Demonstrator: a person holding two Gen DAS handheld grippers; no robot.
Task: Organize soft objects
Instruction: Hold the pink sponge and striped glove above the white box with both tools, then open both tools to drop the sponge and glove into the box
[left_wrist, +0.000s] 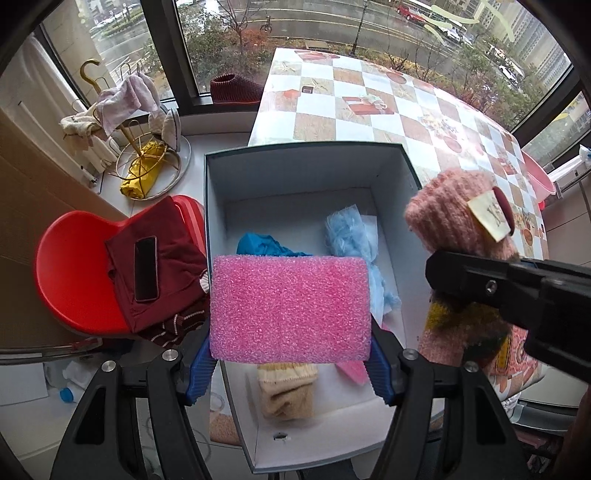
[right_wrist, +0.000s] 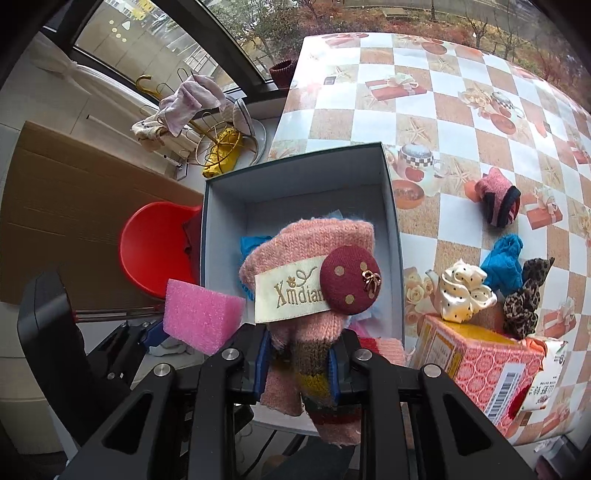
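My left gripper (left_wrist: 290, 363) is shut on a pink foam sponge (left_wrist: 290, 306) and holds it above the open grey box (left_wrist: 295, 173); the sponge also shows in the right wrist view (right_wrist: 201, 319). My right gripper (right_wrist: 299, 363) is shut on a pink knit sock (right_wrist: 310, 254) with a label and a maroon button, held over the box (right_wrist: 295, 170); the sock also shows in the left wrist view (left_wrist: 458, 218). Inside the box lie a blue cloth (left_wrist: 258, 245), a light blue fluffy item (left_wrist: 351, 236) and a beige sock (left_wrist: 288, 391).
On the checkered tablecloth (right_wrist: 461, 110) lie a pink-and-black sock (right_wrist: 498, 197), a blue glove (right_wrist: 504, 260), a cream bow (right_wrist: 463, 295) and a leopard bow (right_wrist: 524, 299) on a pink carton (right_wrist: 480, 365). A red chair (left_wrist: 74, 277) with clothes and a phone (left_wrist: 146, 267) stands left.
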